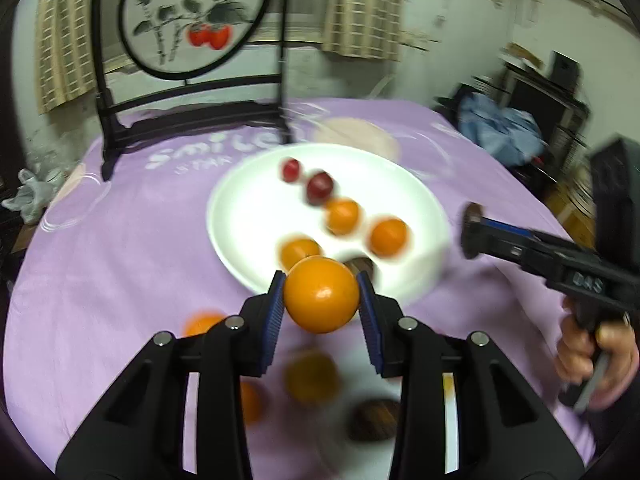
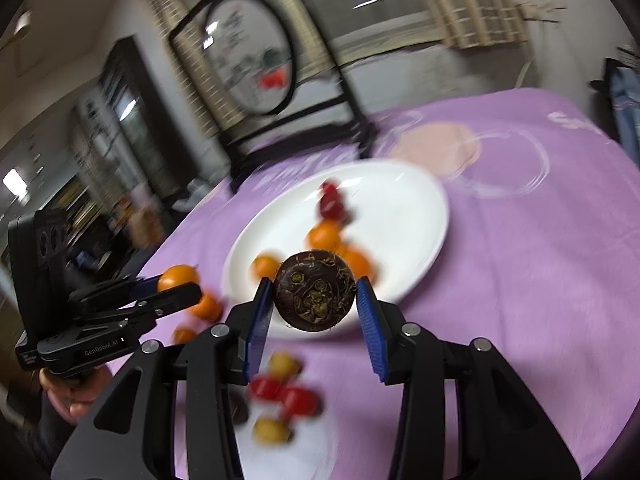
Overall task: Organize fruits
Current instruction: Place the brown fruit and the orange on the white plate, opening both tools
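Observation:
My left gripper (image 1: pixel 322 294) is shut on an orange (image 1: pixel 321 294) and holds it above the near rim of a white plate (image 1: pixel 248 216). The plate holds three oranges (image 1: pixel 388 237) and two dark red fruits (image 1: pixel 319 186). My right gripper (image 2: pixel 315 294) is shut on a dark brown water chestnut (image 2: pixel 314 295), held over the plate's near rim (image 2: pixel 412 216). The left gripper with its orange (image 2: pixel 177 277) shows at the left of the right wrist view. The right gripper (image 1: pixel 472 236) shows at the right of the left wrist view.
Loose oranges (image 1: pixel 311 376), a brown chestnut (image 1: pixel 374 420), and red (image 2: pixel 286 394) and yellow (image 2: pixel 272 430) fruits lie near me, some on a second white plate (image 2: pixel 312 452). A purple cloth (image 1: pixel 120 240) covers the table. A black-framed round painted screen (image 1: pixel 192 20) stands at the back.

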Motion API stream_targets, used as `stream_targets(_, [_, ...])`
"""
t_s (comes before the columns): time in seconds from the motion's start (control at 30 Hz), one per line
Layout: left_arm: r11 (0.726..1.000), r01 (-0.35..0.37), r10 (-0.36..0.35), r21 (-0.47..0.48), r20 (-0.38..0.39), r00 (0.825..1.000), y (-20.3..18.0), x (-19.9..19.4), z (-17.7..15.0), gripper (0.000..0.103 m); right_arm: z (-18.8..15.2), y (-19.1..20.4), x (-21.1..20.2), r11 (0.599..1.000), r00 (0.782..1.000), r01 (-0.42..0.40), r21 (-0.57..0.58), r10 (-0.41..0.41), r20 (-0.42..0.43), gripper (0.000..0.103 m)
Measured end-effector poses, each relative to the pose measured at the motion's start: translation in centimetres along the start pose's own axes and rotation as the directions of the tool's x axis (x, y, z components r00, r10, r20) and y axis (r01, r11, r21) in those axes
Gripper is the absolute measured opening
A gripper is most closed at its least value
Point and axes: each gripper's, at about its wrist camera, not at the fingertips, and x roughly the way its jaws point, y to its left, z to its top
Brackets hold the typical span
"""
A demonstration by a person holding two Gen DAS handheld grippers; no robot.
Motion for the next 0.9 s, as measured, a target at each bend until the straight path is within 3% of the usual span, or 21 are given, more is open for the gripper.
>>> stream_targets(0.17, [0.992, -0.059, 0.054, -0.110, -0.051, 0.997, 2.9, 4.1, 2.8, 0.036, 1.7, -1.6, 3.8, 0.997, 0.998, 0.069, 0.035, -0.068, -0.017, 0.043])
stream_targets(0.33, [0.986, -0.087, 0.073, -0.143, -0.099, 0.992, 3.5, 6.4, 3.4, 0.039, 2.0, -1.9, 5.2, 0.994, 0.993, 0.108, 0.023, -0.107, -0.041, 0.046])
stream_targets(0.37, [0.986, -0.091, 0.078, -0.140, -0.095, 0.992, 3.5, 6.4, 3.3, 0.045, 2.0, -1.7, 5.2, 0.993, 0.992, 0.120, 0.017, -0.120, -0.045, 0.047])
stream_targets(0.4, [0.986, -0.099, 0.088, -0.133, -0.086, 0.992, 3.4, 6.2, 3.4, 0.070, 2.1, -1.5, 5.0, 0.991, 0.990, 0.132, 0.009, -0.132, -0.053, 0.047])
stream_targets(0.43, [0.985, -0.119, 0.111, -0.127, -0.069, 0.991, 3.3, 5.8, 3.3, 0.086, 2.1, -1.3, 4.7, 0.990, 0.989, 0.138, 0.005, -0.138, -0.053, 0.047])
stream_targets(0.53, [0.982, -0.161, 0.161, -0.102, -0.005, 0.987, 2.6, 3.7, 3.5, 0.088, 1.9, -0.1, 3.1, 0.985, 0.985, 0.170, -0.034, -0.170, -0.009, 0.050])
stream_targets(0.6, [0.985, -0.143, 0.146, -0.098, 0.016, 0.989, 2.2, 2.3, 3.3, 0.091, 1.5, 1.0, 2.1, 0.978, 0.981, 0.193, -0.074, -0.192, 0.018, 0.063])
stream_targets(0.63, [0.985, -0.141, 0.144, -0.101, 0.021, 0.989, 2.2, 2.0, 3.2, 0.095, 1.4, 1.3, 1.8, 0.977, 0.981, 0.193, -0.086, -0.192, 0.026, 0.063])
stream_targets(0.9, [0.987, -0.125, 0.130, -0.102, 0.048, 0.990, 1.9, -1.8, -1.0, 0.097, -1.3, 4.8, -0.4, 0.950, 0.978, 0.209, -0.233, -0.201, 0.058, 0.063])
